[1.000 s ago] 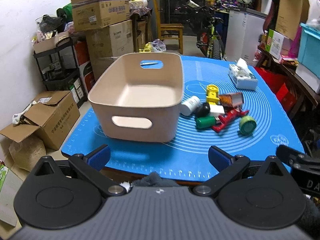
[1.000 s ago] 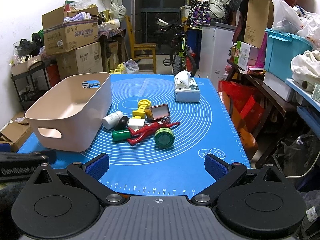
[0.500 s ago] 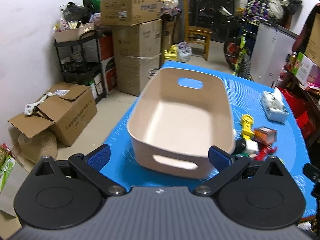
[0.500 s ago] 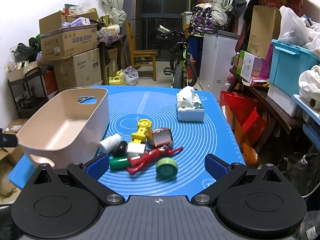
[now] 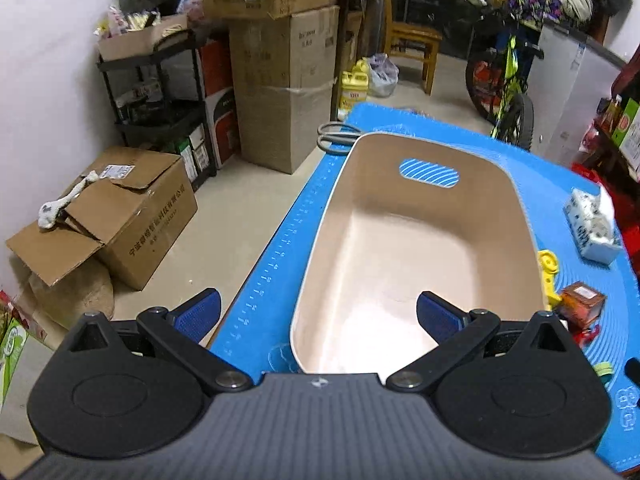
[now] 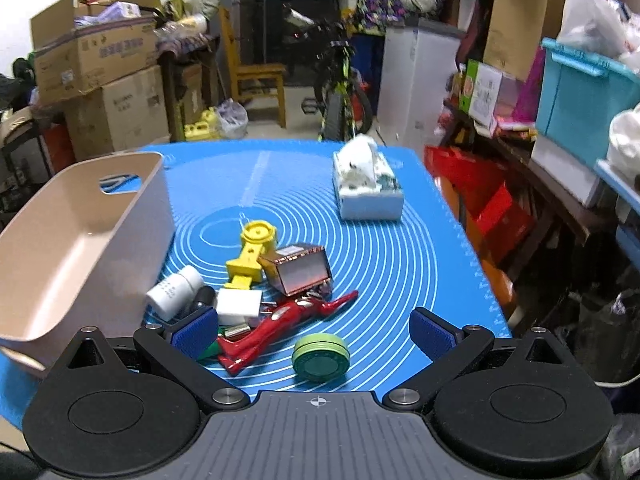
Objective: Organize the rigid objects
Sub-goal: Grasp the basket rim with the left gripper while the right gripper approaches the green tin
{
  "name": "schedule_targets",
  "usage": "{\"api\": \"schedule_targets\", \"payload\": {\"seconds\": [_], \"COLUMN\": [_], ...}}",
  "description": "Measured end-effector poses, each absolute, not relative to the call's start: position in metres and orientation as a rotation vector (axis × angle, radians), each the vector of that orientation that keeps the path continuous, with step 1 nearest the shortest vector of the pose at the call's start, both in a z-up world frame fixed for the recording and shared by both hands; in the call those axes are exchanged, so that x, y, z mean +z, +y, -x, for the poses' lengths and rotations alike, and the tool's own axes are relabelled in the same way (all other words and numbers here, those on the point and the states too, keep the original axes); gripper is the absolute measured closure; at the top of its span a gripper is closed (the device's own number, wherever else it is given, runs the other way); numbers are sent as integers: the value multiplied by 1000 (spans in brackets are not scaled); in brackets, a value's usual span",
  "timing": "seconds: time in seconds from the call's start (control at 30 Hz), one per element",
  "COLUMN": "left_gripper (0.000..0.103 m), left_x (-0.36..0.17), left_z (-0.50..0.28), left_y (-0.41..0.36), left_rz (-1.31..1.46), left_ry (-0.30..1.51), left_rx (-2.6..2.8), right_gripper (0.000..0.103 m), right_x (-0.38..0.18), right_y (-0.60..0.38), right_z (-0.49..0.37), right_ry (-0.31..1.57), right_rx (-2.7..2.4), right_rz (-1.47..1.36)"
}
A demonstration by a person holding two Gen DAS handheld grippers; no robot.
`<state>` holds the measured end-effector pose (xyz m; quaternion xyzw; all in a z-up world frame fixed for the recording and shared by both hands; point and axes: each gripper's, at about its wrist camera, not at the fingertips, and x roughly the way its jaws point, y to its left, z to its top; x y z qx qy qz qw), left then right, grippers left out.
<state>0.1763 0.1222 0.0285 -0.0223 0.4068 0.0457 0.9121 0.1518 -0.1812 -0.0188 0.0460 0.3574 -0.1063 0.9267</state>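
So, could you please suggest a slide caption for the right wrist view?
Open right gripper above a red figure and green tin, beige bin alongside.

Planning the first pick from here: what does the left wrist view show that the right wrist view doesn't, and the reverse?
Only the left wrist view shows the beige bin's empty floor and the scissors lying beyond it. Only the right wrist view shows the green round tin, white bottle and white block, and the red figure's full length. Both show the bin, yellow toy, copper box, tissue box and blue mat.
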Motion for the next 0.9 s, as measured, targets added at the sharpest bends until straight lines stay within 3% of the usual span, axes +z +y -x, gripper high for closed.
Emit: {"api": "schedule_targets", "payload": {"seconds": [0.43, 0.77, 0.8, 0.9], "left_gripper": [1, 2, 2, 17], "left_x": [-18, -22, -22, -21], "left_z": [-215, -220, -220, -222], "left_y": [144, 139, 139, 142], "left_rz": [61, -8, -9, -3], "left_ry": [1010, 1023, 1024, 1037], "left_rx": [69, 79, 78, 80], "right_gripper": [2, 3, 3, 6], "right_x": [-66, -87, -88, -91], "right_y": [-187, -196, -196, -198], "right_z": [-202, -210, -210, -211], "right_ry": [887, 971, 976, 991], "right_rx": [-250, -254, -252, -247], "right_rz": [-43, -84, -88, -102]}}
